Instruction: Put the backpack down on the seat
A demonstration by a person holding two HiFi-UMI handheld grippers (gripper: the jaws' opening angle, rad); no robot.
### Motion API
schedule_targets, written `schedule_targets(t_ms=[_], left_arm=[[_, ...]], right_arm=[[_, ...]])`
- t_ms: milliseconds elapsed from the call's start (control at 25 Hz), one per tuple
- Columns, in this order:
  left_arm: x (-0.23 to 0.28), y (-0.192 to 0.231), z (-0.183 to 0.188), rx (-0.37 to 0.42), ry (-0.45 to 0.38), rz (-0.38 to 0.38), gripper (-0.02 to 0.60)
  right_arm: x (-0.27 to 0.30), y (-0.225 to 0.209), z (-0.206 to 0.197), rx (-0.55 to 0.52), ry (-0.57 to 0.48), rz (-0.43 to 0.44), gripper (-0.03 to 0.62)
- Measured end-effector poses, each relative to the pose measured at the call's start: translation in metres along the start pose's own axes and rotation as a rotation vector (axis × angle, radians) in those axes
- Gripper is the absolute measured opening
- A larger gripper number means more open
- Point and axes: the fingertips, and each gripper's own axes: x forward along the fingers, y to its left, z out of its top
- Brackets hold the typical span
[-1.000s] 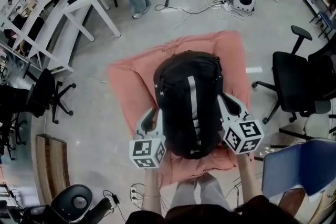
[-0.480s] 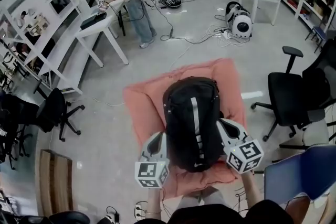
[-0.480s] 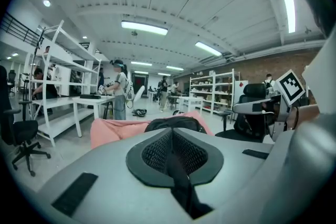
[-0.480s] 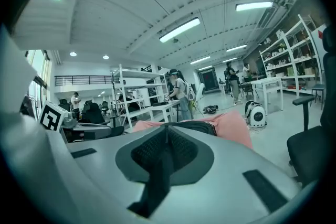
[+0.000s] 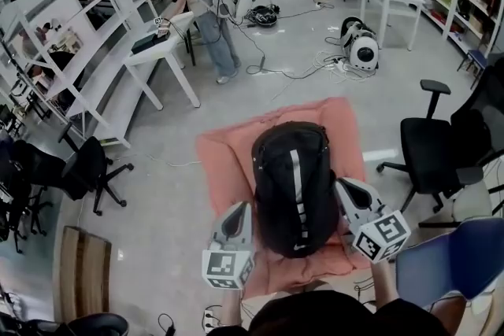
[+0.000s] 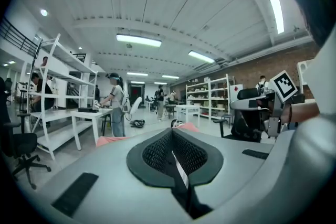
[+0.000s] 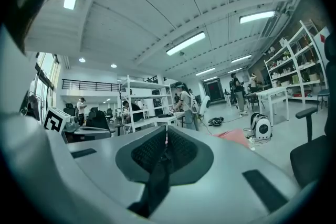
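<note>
A black backpack point(image 5: 293, 185) with a grey stripe lies lengthwise over the pink cushioned seat point(image 5: 228, 161) in the head view. My left gripper point(image 5: 238, 215) is at its left lower side, my right gripper point(image 5: 345, 191) at its right lower side. Seen from the left gripper view, the left gripper point(image 6: 172, 136) is shut, with a black strap point(image 6: 181, 178) with a white edge pinched between its pads. In the right gripper view the right gripper point(image 7: 166, 136) is likewise shut on a black strap point(image 7: 155, 183). Whether the backpack's weight rests on the seat I cannot tell.
Black office chairs stand at the right point(image 5: 429, 145) and left point(image 5: 83, 169). A blue chair point(image 5: 449, 264) is at my right elbow. A white table point(image 5: 161, 59) with a person point(image 5: 205, 12) beside it, cables and a white machine point(image 5: 362, 43) lie beyond the seat.
The head view has tilted up, so more of the room shows. Both grippers now sit a little lower in the frame, still alongside the backpack.
</note>
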Motion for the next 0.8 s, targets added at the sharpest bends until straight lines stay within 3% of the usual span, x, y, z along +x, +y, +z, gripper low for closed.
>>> schedule_targets(t_ms=[800], left_arm=[[-0.028, 0.002, 0.035, 0.036, -0.092, 0.035, 0.014]], right_arm=[[-0.02, 0.015, 0.018, -0.053, -0.056, 0.008, 0.012]])
